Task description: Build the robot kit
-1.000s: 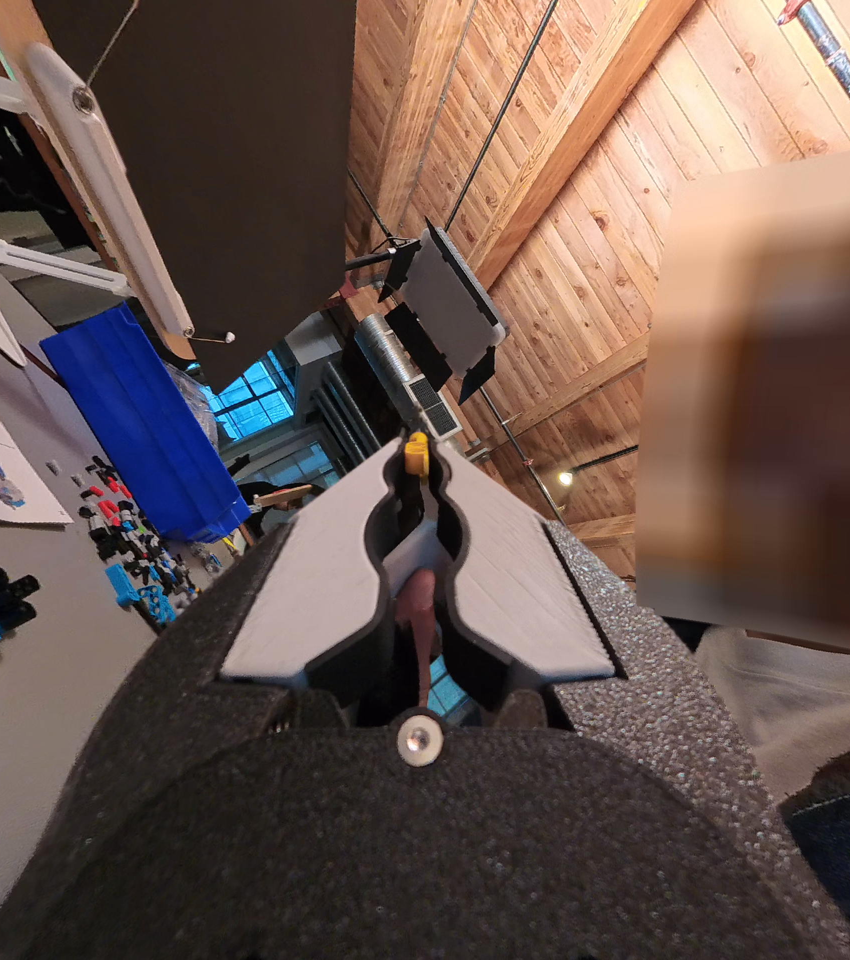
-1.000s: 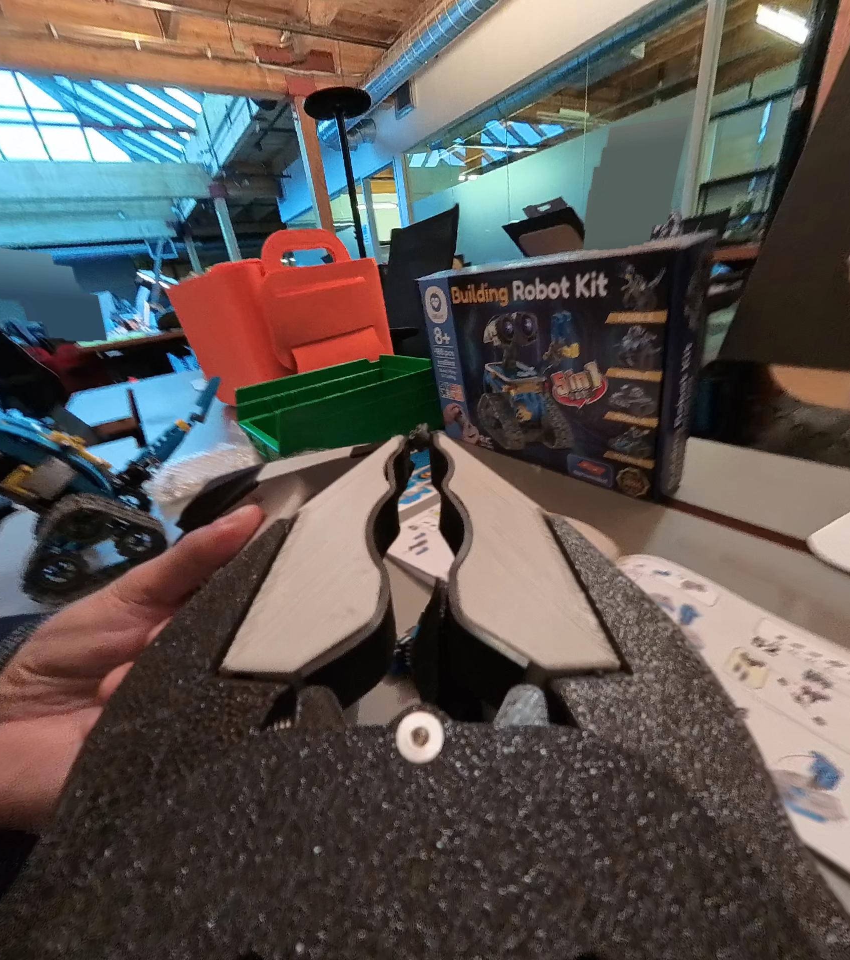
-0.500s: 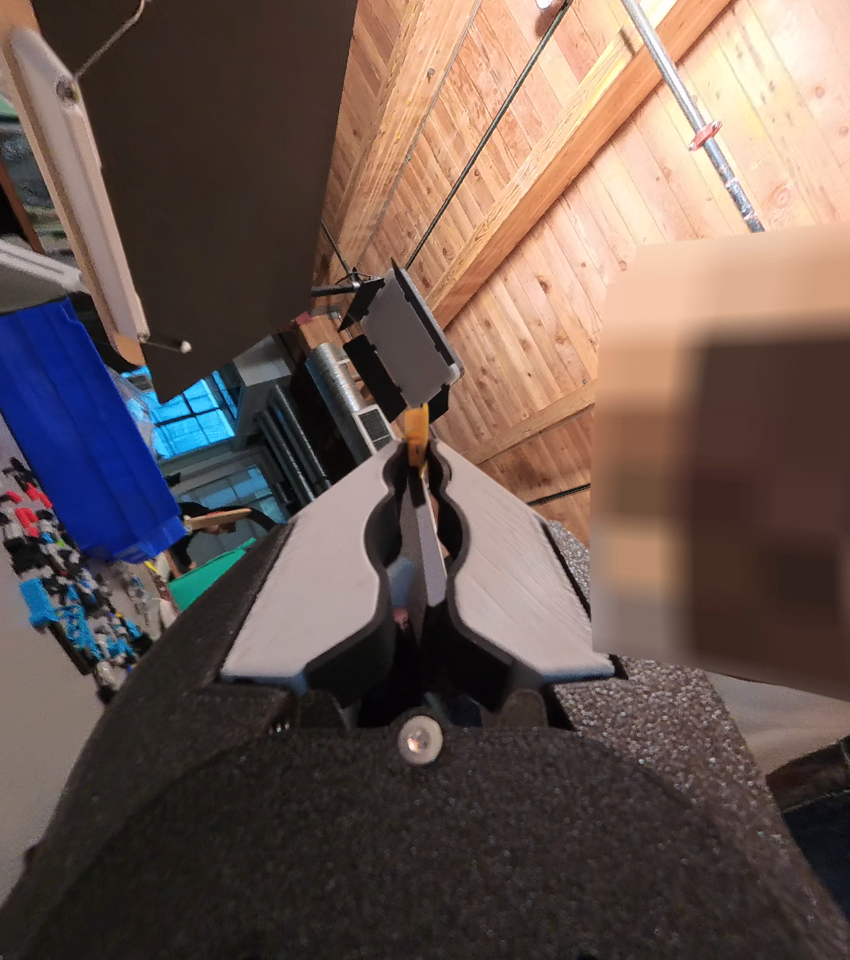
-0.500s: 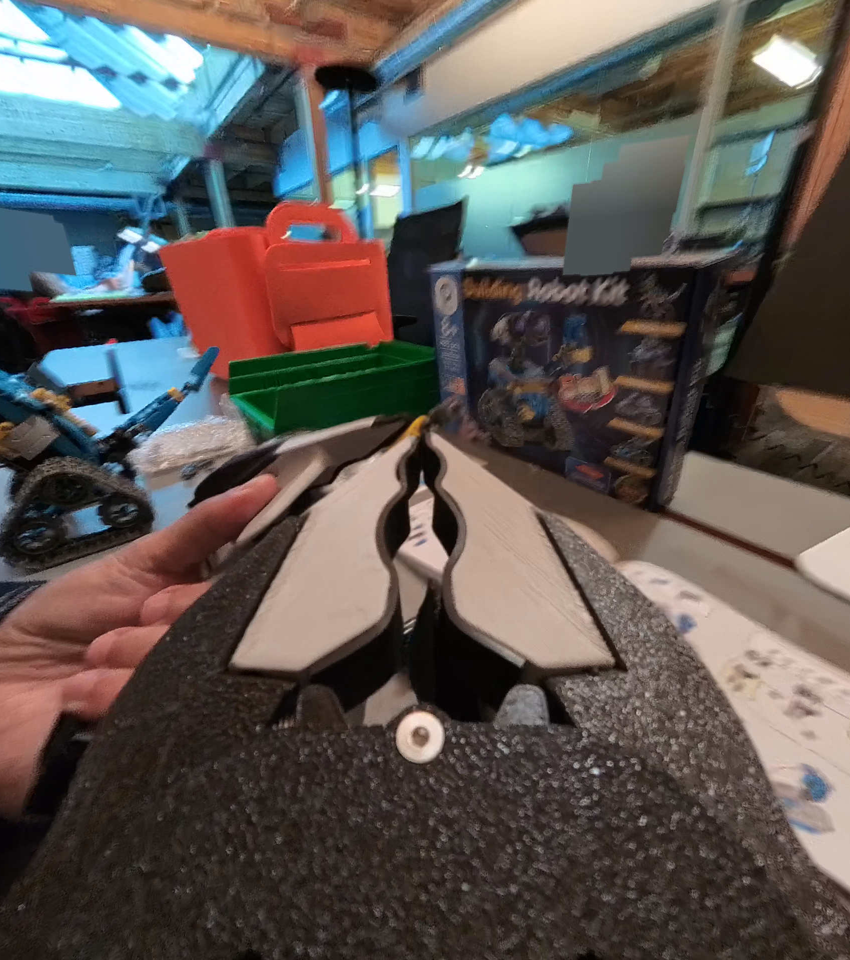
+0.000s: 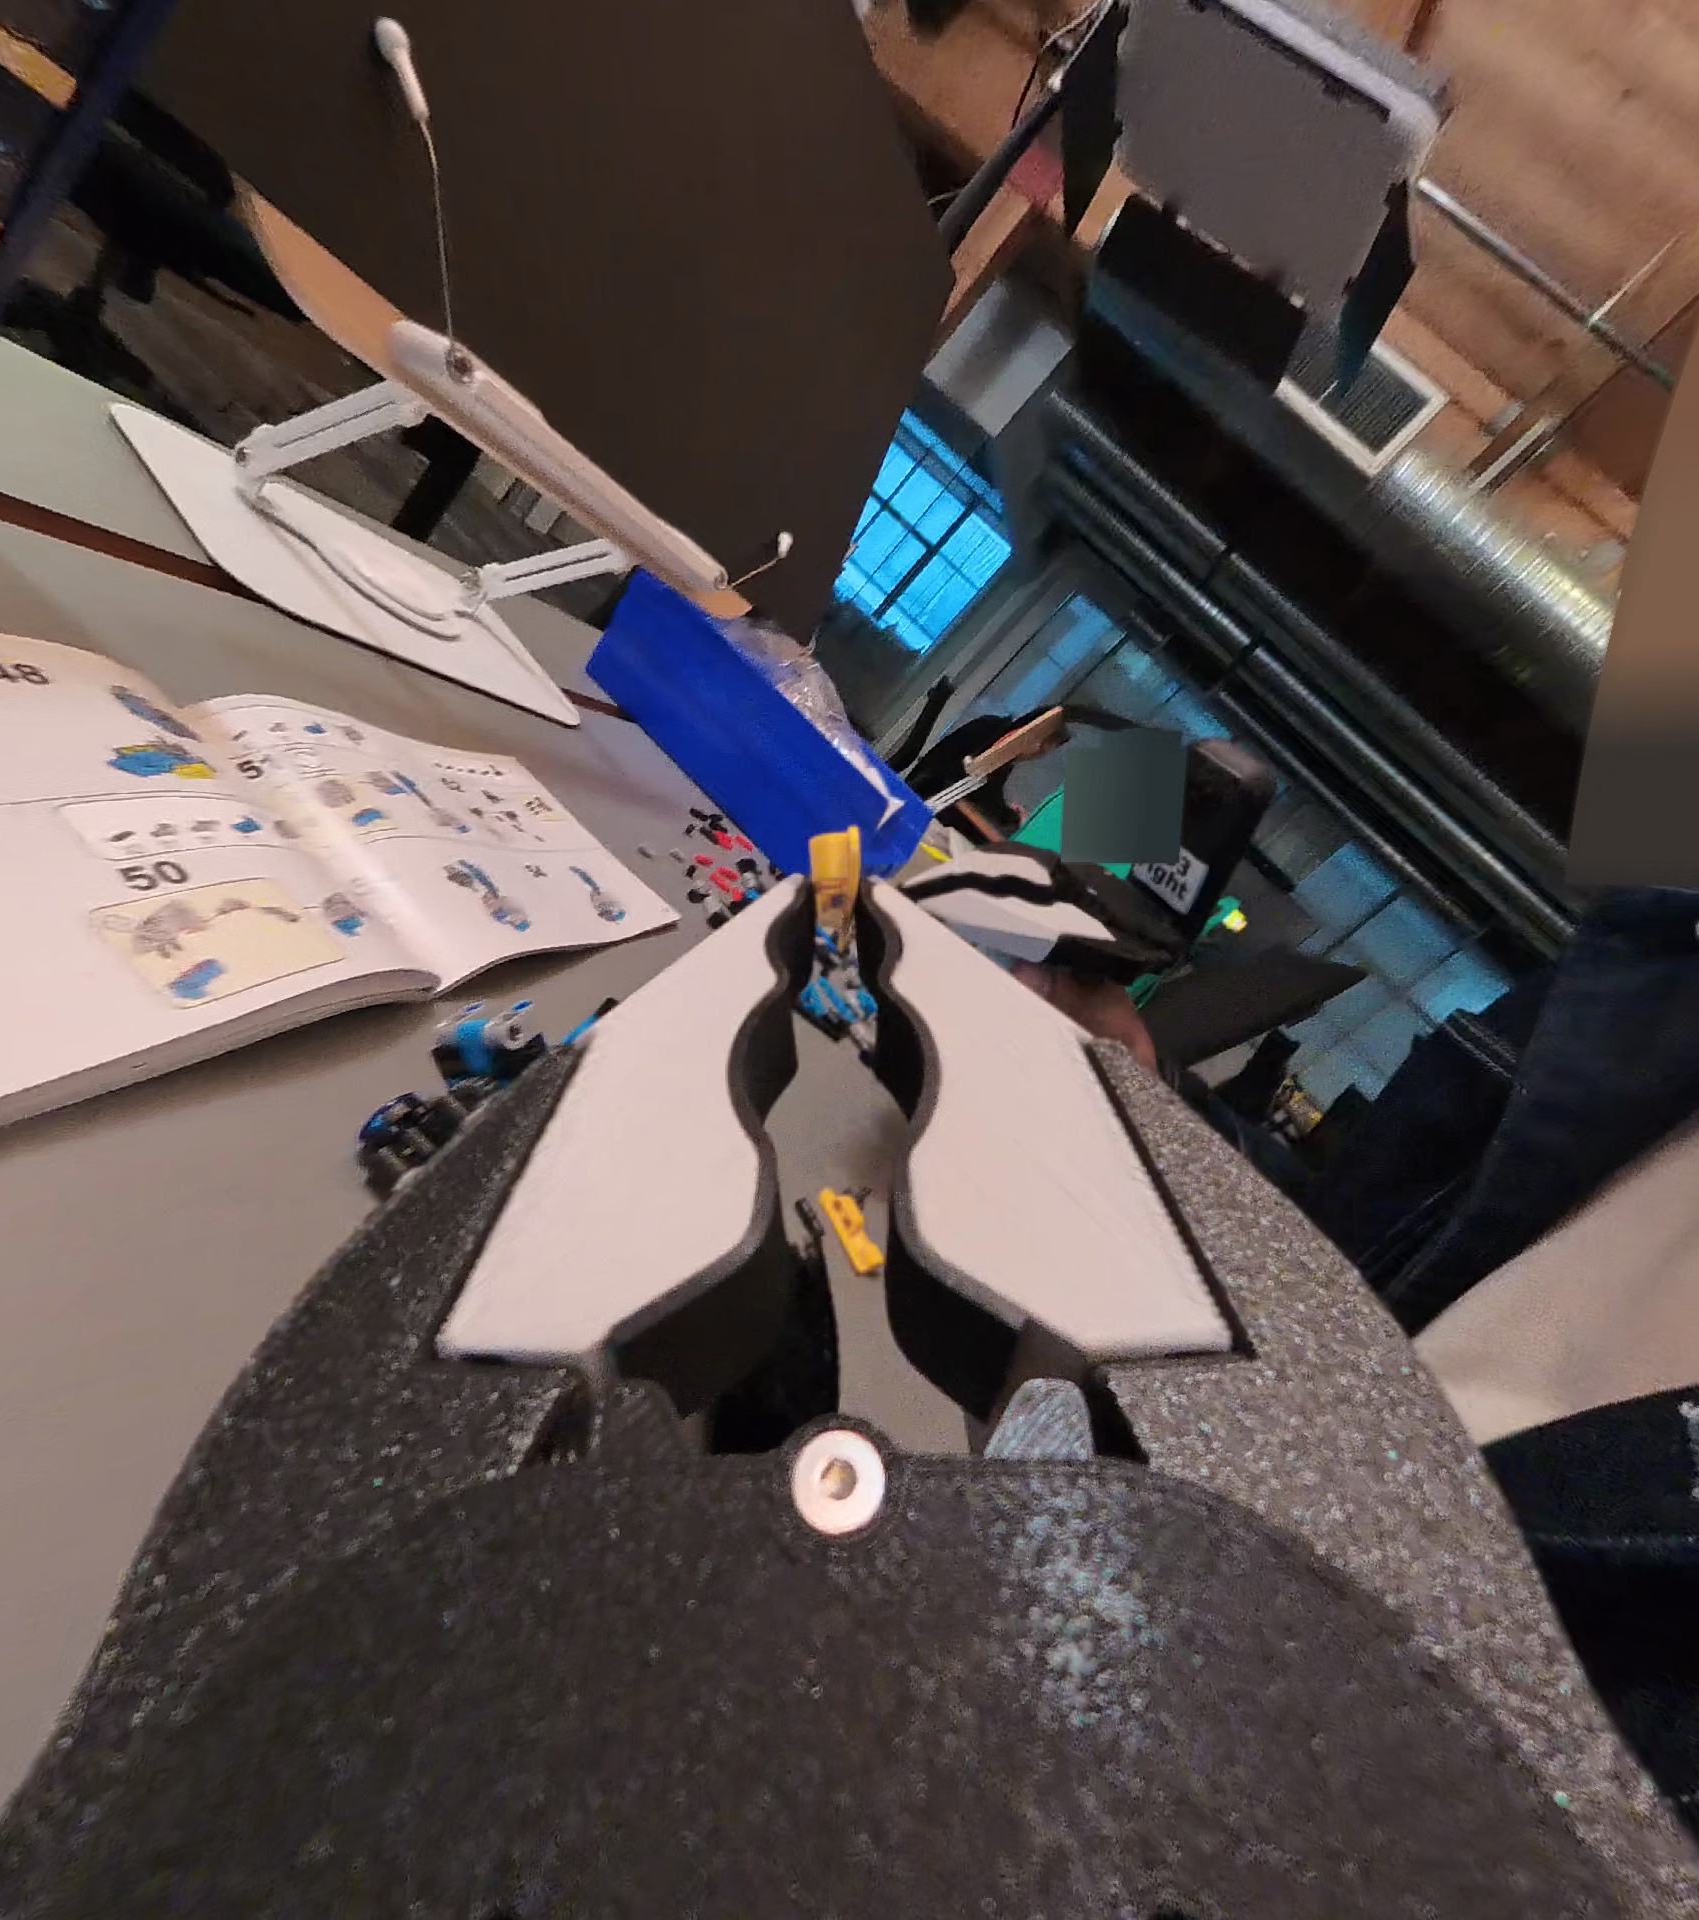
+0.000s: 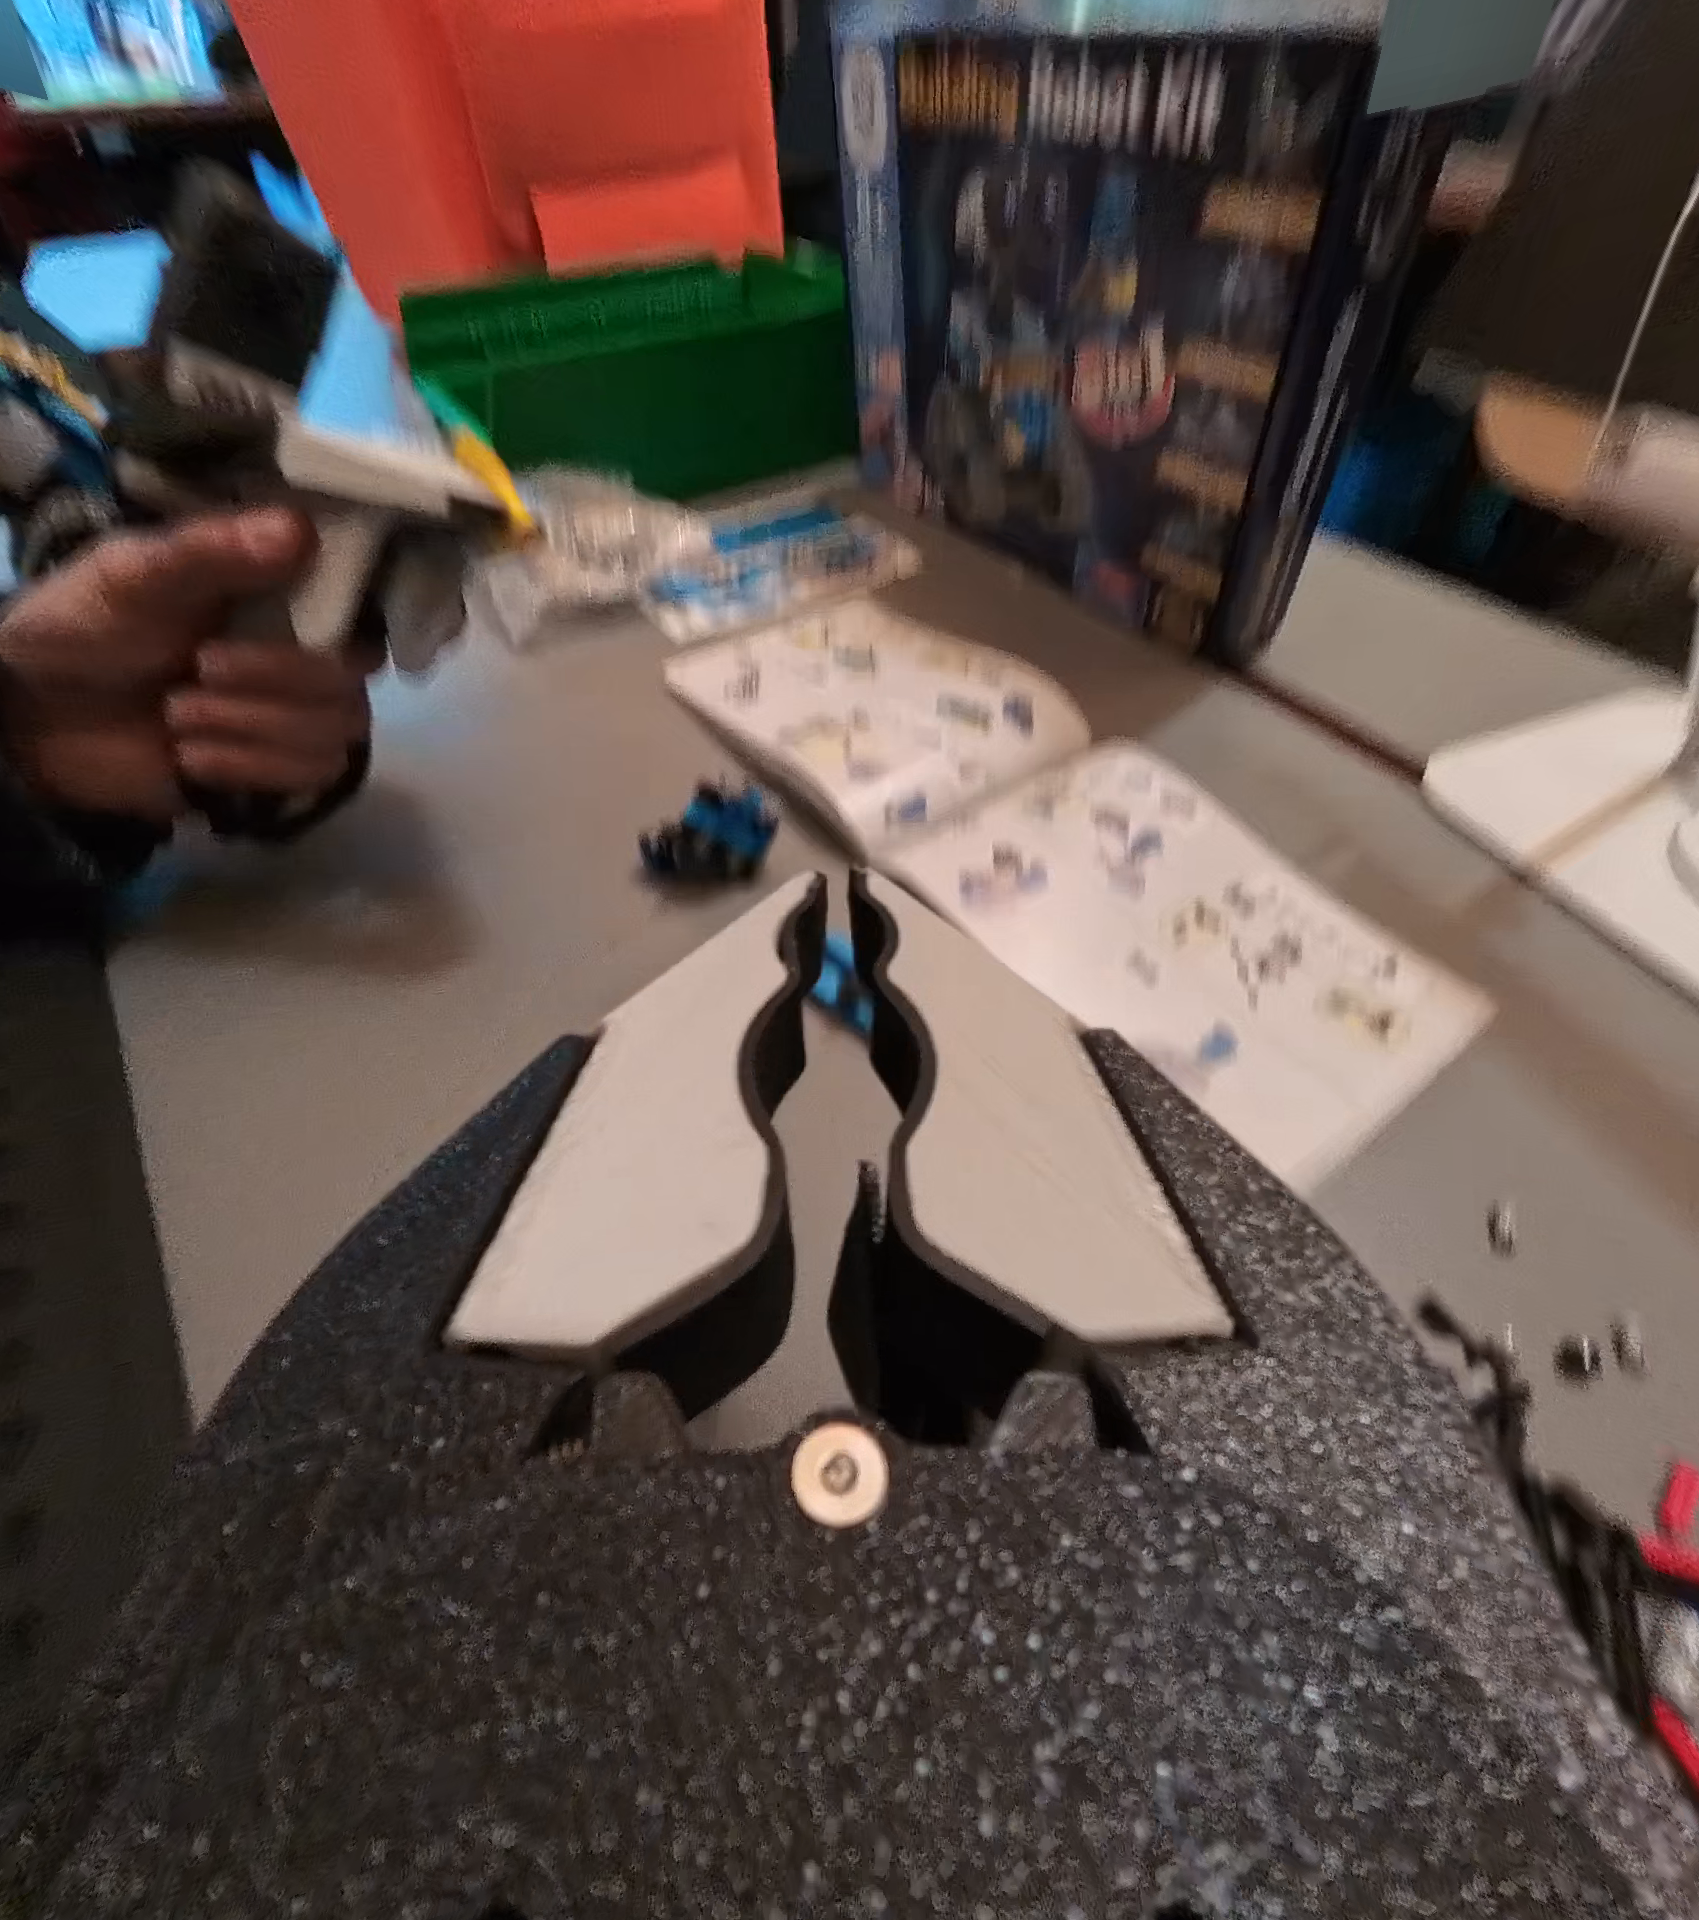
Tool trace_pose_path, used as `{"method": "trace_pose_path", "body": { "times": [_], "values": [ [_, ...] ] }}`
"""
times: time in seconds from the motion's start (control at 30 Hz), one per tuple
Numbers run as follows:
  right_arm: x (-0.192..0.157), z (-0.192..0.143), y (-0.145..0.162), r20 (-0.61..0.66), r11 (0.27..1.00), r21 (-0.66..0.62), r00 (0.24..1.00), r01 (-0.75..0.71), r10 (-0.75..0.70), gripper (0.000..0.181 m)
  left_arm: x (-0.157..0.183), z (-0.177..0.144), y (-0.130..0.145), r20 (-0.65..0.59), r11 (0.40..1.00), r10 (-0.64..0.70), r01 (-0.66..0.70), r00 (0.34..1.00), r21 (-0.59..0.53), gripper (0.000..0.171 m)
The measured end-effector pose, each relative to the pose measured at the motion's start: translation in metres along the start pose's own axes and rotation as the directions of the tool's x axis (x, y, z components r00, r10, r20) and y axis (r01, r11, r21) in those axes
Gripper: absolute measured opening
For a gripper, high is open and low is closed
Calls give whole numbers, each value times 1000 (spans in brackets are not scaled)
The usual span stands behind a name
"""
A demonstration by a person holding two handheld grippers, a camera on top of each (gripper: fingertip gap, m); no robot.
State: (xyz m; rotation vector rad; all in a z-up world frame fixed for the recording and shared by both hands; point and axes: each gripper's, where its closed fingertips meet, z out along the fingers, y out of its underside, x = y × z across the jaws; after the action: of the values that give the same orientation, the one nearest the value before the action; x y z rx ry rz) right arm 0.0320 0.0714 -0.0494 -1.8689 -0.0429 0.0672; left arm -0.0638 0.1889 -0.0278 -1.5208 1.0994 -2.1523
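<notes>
Right wrist view: bare grey table point(image 6: 429, 1039) lies open from 9 to 11 o'clock of the right gripper point(image 6: 832, 891). Small blue-black assembly point(image 6: 710, 831) sits at 11. Open instruction booklet point(image 6: 1115, 883) covers 12 to 2. Loose small parts point(image 6: 1676, 1527) crowd 4 o'clock. Green bin point(image 6: 647, 364) and boxed kit point(image 6: 1115, 301) wall off 12.

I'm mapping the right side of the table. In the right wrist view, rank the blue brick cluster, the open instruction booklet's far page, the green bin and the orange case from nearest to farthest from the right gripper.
1. Blue brick cluster, just ahead, slightly left.
2. Booklet's far page, ahead.
3. Green bin, behind it, left of the box.
4. Orange case, rearmost, behind the bin.

Measured from the right gripper.
</notes>
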Motion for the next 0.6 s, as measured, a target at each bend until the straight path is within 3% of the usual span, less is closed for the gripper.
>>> {"method": "trace_pose_path", "body": {
  "times": [0.13,0.27,0.33,0.47,0.6],
  "values": [
    [2,3,46,14,970,-226,996,-87,92,12,-13,-6,-2,65,1000,20,-20,998,-6,7],
    [-19,50,62,103,922,-382,989,-59,106,24,-15,-8,-7,71,1000,7,-9,997,20,7],
    [-25,75,63,156,913,-407,986,18,50,27,-14,-10,-7,75,999,22,-24,997,23,7],
    [-20,91,68,240,849,-391,930,354,-277,22,-7,-10,-5,62,998,65,-65,996,4,7],
    [-27,91,60,451,789,-333,822,515,-346,24,6,-7,-2,-10,997,68,-68,998,-23,7]
  ]
}}
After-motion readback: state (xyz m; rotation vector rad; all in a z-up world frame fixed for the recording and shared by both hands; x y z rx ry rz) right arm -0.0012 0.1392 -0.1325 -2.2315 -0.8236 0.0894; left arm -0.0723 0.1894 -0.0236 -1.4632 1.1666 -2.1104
